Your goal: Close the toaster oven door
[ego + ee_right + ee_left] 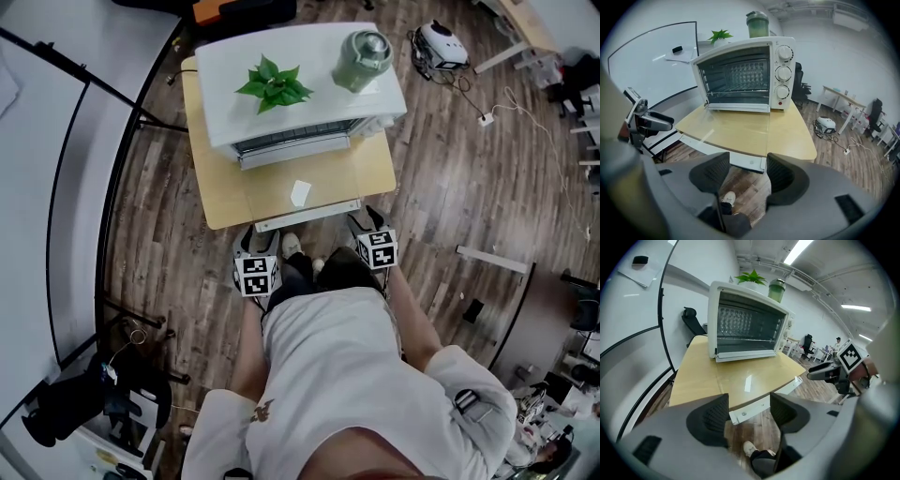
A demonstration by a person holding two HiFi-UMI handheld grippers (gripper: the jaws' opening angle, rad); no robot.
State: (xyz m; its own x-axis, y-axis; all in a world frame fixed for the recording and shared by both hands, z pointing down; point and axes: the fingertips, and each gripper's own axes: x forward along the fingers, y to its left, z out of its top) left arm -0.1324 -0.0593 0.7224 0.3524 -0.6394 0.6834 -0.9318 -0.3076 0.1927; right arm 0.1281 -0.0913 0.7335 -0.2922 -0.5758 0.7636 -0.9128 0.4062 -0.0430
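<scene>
**A:** How are the jaws standing?

**B:** The left hand-held gripper [749,409] is hanging with its ribbed black pads apart and nothing pinched. Only the handle bar [761,405] and a shoe [750,447] are showing through the gap. The right hand-held gripper [746,171] is standing open and empty too.

**A:** And the task's thing?

**B:** The toaster oven [740,75] is sitting at the far side of the tabletop [211,141]. Its door [323,178] is lying open and flat toward the person. The handle bar is running just ahead of both sets of jaws, apart from them.

**A:** Anything getting lost?

**B:** From the head view the person's torso is covering much of both tools, so mostly the marker cubes [256,275] are poking out. The clear glass is making the door's edges hard to trace, and a glare patch is sitting on it.

**A:** Any writing?

**B:** The print round the three dials [783,72] is coming out too small to read. The cubes are carrying black-and-white squares only.

**A:** Materials?

**B:** A boxy white casing, a wire rack inside, a pale wood tabletop with rounded corners and dark plank flooring. A leafy plant [275,84] and a lidded green jar [363,59] are resting on top.
</scene>
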